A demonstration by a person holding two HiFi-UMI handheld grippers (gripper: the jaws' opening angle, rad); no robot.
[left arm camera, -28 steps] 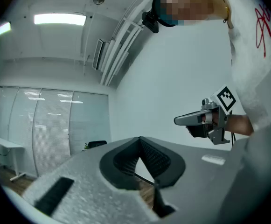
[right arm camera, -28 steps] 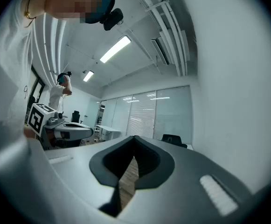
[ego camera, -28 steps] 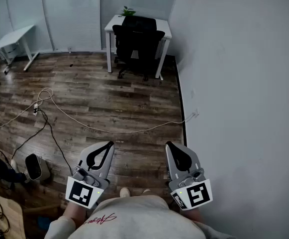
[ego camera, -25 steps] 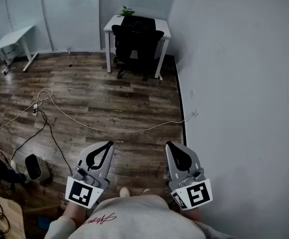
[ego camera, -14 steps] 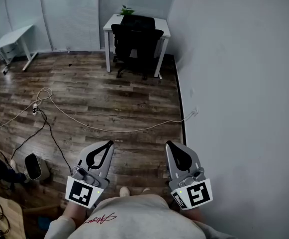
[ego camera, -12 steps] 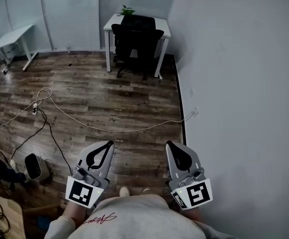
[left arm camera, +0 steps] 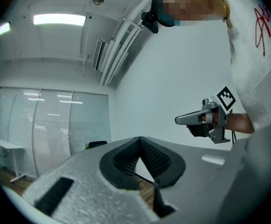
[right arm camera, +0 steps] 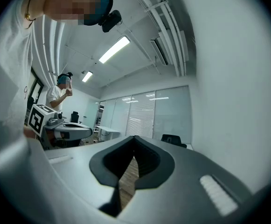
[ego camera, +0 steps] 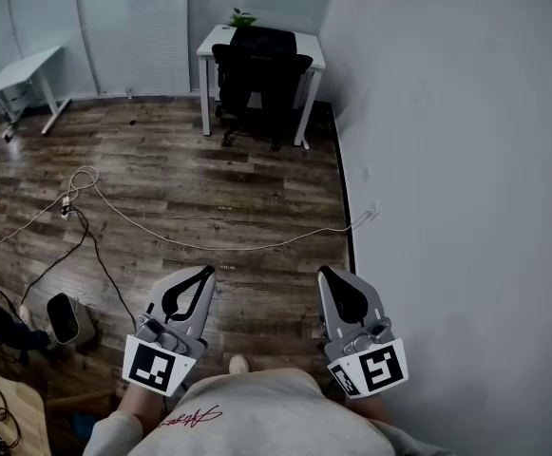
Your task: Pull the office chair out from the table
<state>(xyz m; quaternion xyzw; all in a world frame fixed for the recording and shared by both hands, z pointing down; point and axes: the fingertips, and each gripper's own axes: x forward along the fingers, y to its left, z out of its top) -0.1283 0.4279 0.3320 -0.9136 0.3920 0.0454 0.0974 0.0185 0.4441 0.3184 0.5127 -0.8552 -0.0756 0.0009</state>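
1. Since the black wheeled office chair (ego camera: 259, 88) sits tucked under the small white table (ego camera: 213, 44) at the room's far end, nothing is done yet.
2. Both the left gripper (ego camera: 206, 272) and the right gripper (ego camera: 322, 274) are closed and empty, well apart from it.
3. What remains, I judge: crossing the wood-plank floor (ego camera: 209, 207), grasping, pulling.

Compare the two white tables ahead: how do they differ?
The far table has a black office chair pushed under it and a small plant on top; the left table shows neither. The far table sits in the corner by the right wall; the left table stands by the blinds. Both are white, on the wood floor.
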